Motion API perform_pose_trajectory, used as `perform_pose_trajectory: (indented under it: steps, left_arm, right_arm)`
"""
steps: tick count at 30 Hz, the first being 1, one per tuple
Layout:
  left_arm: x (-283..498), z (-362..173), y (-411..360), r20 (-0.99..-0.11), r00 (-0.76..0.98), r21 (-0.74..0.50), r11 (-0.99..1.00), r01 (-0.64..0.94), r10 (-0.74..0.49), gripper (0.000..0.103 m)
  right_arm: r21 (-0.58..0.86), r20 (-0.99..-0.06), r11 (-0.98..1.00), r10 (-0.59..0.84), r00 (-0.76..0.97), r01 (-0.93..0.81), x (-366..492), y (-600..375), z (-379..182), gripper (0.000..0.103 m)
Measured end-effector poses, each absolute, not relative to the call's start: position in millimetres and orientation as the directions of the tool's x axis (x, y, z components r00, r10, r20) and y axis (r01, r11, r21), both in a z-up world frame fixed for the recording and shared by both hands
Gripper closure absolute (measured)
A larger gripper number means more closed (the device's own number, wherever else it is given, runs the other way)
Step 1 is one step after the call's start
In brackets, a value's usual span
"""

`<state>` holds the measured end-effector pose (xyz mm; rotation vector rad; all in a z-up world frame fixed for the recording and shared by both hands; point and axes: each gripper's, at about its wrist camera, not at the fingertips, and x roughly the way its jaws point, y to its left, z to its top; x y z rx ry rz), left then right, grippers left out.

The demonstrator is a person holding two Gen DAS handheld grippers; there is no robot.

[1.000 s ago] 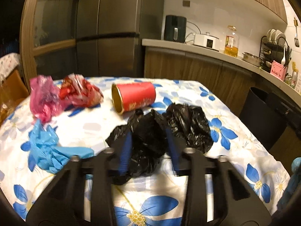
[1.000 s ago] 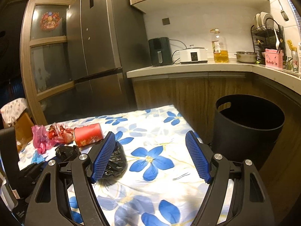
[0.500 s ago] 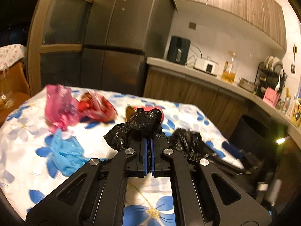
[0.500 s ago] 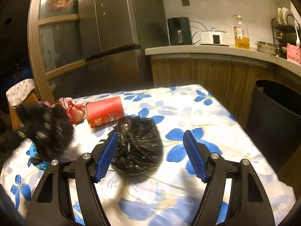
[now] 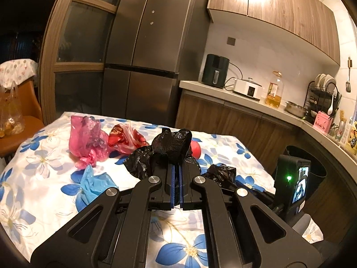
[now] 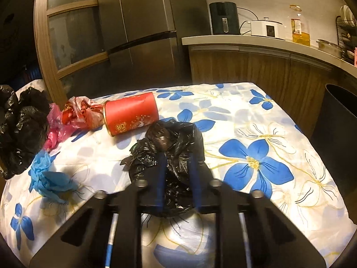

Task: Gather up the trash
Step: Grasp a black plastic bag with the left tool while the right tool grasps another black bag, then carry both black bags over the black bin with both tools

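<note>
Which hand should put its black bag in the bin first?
Probably the left gripper: it is shut on a black bag held above the table. The right gripper only straddles its bag, though the black bin is on its side.

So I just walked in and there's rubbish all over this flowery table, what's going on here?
A person with a gripper in each hand is clearing trash. The left gripper is shut on a black plastic bag, lifted above the table. The right gripper is closing around a second black bag, which lies on the cloth. A red can, pink bag, red wrapper and blue glove remain. A black bin stands beside the table.
</note>
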<state>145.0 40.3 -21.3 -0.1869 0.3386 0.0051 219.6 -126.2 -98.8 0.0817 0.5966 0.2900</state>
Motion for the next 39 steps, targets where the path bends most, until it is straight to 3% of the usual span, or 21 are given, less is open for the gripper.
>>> perform_pose_trajectory:
  steps: [3, 15, 39]
  left_arm:
    - [140, -17, 37, -0.325, 0.946, -0.174, 0.984, -0.037, -0.022, 0.101]
    - [134, -8, 4, -0.313, 0.947, -0.150, 0.988, 0.027, -0.073, 0.101]
    - [168, 14, -131, -0.280, 0.912, -0.075, 0.953, 0.292, -0.301, 0.101]
  right_arm:
    - [0.160, -0.529, 0.954, 0.299, 0.794, -0.253, 212, -129, -95, 0.099]
    - [0.170, -0.408, 0.967, 0.246, 0.879, -0.192, 165, -188, -48, 0.100]
    - [0.135, -0.261, 0.988, -0.039, 0.964, 0.076, 128, -312, 2, 0.100]
